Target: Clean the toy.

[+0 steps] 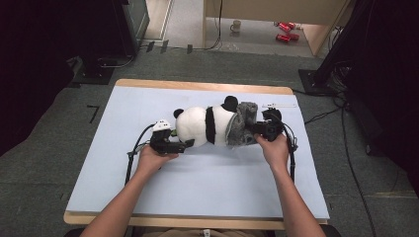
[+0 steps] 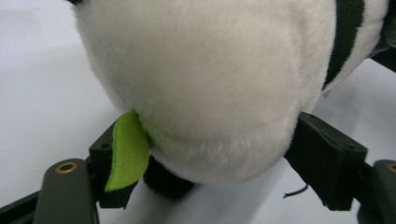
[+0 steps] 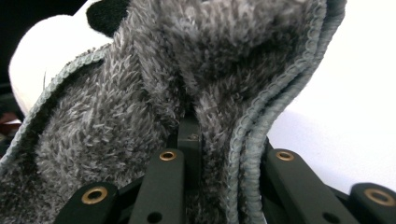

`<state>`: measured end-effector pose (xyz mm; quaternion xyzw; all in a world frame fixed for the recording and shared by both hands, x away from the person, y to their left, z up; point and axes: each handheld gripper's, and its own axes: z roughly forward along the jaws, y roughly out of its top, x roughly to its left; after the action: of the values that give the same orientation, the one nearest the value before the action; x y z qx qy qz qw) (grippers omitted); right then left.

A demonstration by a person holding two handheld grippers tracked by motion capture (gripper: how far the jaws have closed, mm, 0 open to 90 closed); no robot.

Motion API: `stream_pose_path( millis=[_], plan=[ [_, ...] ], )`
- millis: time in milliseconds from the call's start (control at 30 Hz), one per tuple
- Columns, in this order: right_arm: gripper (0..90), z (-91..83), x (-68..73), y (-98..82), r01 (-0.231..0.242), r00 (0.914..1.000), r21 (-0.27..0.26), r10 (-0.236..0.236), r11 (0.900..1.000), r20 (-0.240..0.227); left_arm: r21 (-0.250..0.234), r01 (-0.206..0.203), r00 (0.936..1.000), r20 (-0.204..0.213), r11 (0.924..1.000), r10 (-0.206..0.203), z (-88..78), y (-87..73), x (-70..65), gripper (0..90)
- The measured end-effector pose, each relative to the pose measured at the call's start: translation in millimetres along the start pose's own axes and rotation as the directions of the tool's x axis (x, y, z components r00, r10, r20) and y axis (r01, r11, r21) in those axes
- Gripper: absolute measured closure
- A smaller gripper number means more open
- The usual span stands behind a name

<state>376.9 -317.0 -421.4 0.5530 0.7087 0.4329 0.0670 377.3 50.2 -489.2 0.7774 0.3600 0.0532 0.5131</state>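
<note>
Panda plush (image 1: 200, 126) lying lengthwise between both tools: head amid left gripper's (image 1: 174, 143) released jaws, grey towel (image 1: 242, 123) seemingly pinched by right gripper (image 1: 258, 129).

**Lab / recording room, not a home**

Looked like a research lab set up for recording. A low wooden-edged table with a pale blue sheet over its top (image 1: 207, 182) stood alone on grey carpet tiles (image 1: 44, 163), w/ black tape marks on the floor by its left side. Black equipment stands (image 1: 99, 64) sat at the far left & right corners, w/ loose black cables (image 1: 346, 148) trailing across the carpet. At the back: a light wood desk or bench (image 1: 276, 12), a white mug (image 1: 236, 25) & red cans (image 1: 285, 30) on the bare floor under it. Edges of the room were dark.
</note>
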Motion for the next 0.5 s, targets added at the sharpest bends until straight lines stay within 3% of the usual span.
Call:
stream_pose_path(
  millis=[167,333,367,433,500],
  plan=[
    [76.9,-1.2,3.1,0.0,-0.035,0.9992,0.010,0.035,0.999,-0.020,0.025,0.008,0.9994,-0.033,0.9997,-0.007,-2.7,6.5,-6.9,50.3],
    [77.3,-9.2,8.4,0.7,-0.045,0.9990,0.008,0.045,0.999,0.002,0.052,0.037,0.9993,0.007,0.9980,-0.037,-9.1,16.0,-10.7,57.3],
    [77.3,-12.6,8.9,1.1,-0.045,0.9990,0.007,0.045,0.999,-0.002,0.058,0.065,0.9973,0.030,0.9962,-0.067,-11.0,17.5,-11.1,57.8],
    [77.2,-22.3,10.1,2.4,-0.052,0.9985,0.003,0.052,0.999,-0.016,0.088,0.130,0.9869,0.085,0.9876,-0.137,-16.5,20.7,-13.8,58.5],
    [77.1,-33.5,12.0,4.1,-0.047,0.9982,-0.011,0.047,0.999,-0.038,0.108,0.177,0.9757,0.112,0.9784,-0.188,-23.0,22.0,-19.0,58.4]
  ],
)
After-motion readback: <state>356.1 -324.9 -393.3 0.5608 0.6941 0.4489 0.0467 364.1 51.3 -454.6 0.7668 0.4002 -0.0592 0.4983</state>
